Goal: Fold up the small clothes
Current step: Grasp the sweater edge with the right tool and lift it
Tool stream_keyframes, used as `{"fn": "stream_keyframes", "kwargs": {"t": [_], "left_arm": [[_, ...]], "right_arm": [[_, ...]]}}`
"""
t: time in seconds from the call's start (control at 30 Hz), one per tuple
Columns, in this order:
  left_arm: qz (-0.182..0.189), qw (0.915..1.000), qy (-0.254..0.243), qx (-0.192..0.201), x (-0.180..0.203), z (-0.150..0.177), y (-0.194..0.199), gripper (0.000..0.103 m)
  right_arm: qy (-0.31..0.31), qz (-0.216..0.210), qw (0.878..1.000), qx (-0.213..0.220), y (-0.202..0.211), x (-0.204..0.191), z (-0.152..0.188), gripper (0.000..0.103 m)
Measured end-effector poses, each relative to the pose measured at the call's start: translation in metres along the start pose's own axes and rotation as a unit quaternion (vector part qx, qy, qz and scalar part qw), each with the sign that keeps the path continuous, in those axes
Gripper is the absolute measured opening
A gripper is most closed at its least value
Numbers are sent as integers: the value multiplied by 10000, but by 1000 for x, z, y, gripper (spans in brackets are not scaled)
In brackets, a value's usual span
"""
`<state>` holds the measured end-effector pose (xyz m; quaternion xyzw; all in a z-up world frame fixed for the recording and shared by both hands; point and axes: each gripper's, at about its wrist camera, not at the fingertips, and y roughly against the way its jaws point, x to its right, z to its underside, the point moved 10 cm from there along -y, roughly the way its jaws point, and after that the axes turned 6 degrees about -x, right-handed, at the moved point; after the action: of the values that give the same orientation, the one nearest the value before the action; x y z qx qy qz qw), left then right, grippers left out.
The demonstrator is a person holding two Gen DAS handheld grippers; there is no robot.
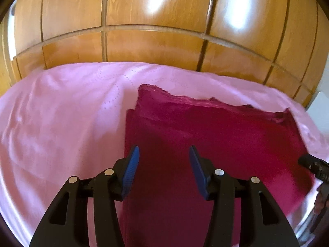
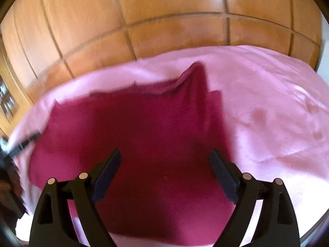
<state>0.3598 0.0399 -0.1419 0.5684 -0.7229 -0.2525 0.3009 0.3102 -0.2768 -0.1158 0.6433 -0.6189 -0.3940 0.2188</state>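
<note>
A dark magenta garment (image 1: 216,135) lies flat on a pink bedsheet (image 1: 61,123), its far edge folded over and ragged. My left gripper (image 1: 164,151) is open and empty, held above the garment's left part. In the right wrist view the garment (image 2: 133,127) fills the middle, with one far corner raised in a peak. My right gripper (image 2: 165,154) is open and empty above the garment's near part. The right gripper's tip shows at the right edge of the left wrist view (image 1: 312,164); the left gripper's tip shows at the left edge of the right wrist view (image 2: 24,142).
A wooden panelled wardrobe (image 1: 154,41) stands right behind the bed, also in the right wrist view (image 2: 164,20). The pink sheet (image 2: 277,113) spreads wide to the right of the garment and to its left. The bed's edge curves along the lower right.
</note>
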Motion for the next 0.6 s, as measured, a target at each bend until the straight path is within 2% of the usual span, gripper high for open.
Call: {"fn": "stream_keyframes", "kwargs": {"t": [0.07, 0.17, 0.3, 0.37, 0.5, 0.6], "left_arm": [[341, 9994, 76, -37, 9, 9, 8, 50], [560, 9984, 60, -84, 22, 19, 13, 50], [568, 9980, -75, -283, 35, 34, 6, 50], [481, 9980, -154, -393, 40, 42, 0, 50], [385, 9983, -221, -368, 43, 43, 0, 54], [352, 9986, -208, -346, 43, 43, 1, 54]], "right_arm": [[-320, -247, 9992, 21, 12, 14, -1, 89], [-765, -443, 9960, -94, 17, 40, 6, 89], [-1344, -1076, 9833, -581, -5, 54, 32, 84], [-1466, -1274, 9787, -668, -13, 54, 40, 84], [-1403, -1654, 9737, -695, -16, 41, 38, 80], [-1275, -1771, 9728, -774, -20, 34, 37, 77]]}}
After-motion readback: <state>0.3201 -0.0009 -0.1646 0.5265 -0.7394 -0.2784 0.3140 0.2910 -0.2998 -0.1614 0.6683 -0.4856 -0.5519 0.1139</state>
